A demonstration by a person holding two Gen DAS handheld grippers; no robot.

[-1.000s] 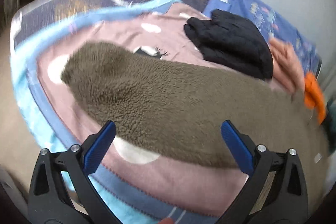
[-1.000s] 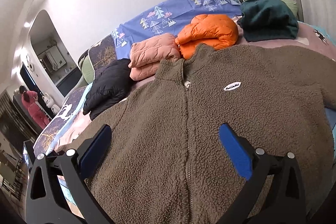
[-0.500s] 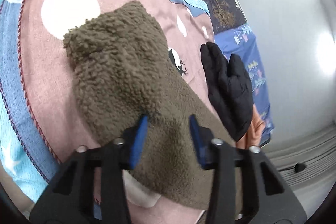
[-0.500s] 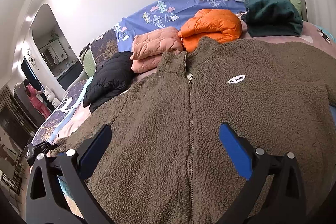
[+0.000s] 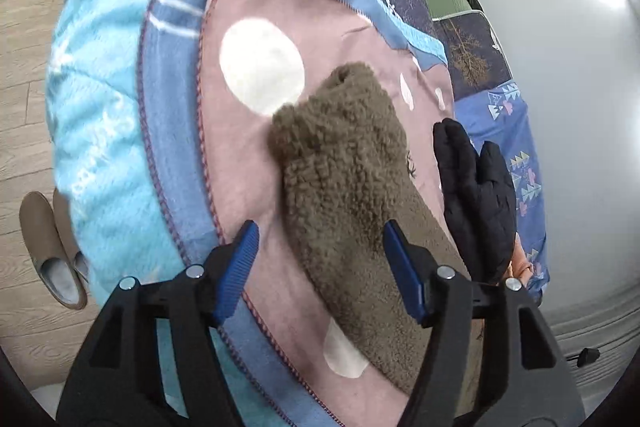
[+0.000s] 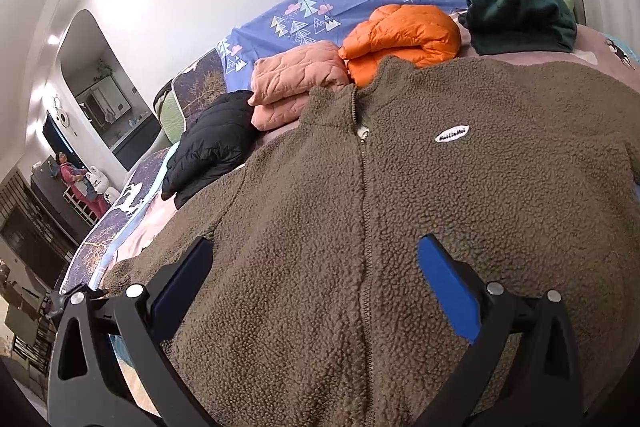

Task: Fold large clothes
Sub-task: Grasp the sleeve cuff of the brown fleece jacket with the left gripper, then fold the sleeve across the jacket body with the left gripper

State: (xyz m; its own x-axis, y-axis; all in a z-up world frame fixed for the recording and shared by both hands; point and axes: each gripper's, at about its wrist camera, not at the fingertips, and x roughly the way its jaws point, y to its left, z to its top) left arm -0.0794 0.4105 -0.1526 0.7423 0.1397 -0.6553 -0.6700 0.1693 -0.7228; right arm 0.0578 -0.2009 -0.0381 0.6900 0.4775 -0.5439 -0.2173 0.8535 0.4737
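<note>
A: The left claw (image 5: 320,263) hangs wide over the fleece jacket's sleeve (image 5: 344,163); the right claw (image 6: 316,283) gapes empty above its zipped front (image 6: 400,211) on the bed (image 5: 240,163).

B: Probably soft, bulky, grippy; pinch near the cuff. The black jacket (image 5: 476,195) crowds one side; the bed edge lies opposite.

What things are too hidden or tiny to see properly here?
- Brown fleece jacket: hem cut off by the right wrist view's bottom edge.
- White oval chest label: lettering too small, right wrist view.
- Folded black puffer jacket: lower end hidden behind the left gripper, left wrist view.
</note>
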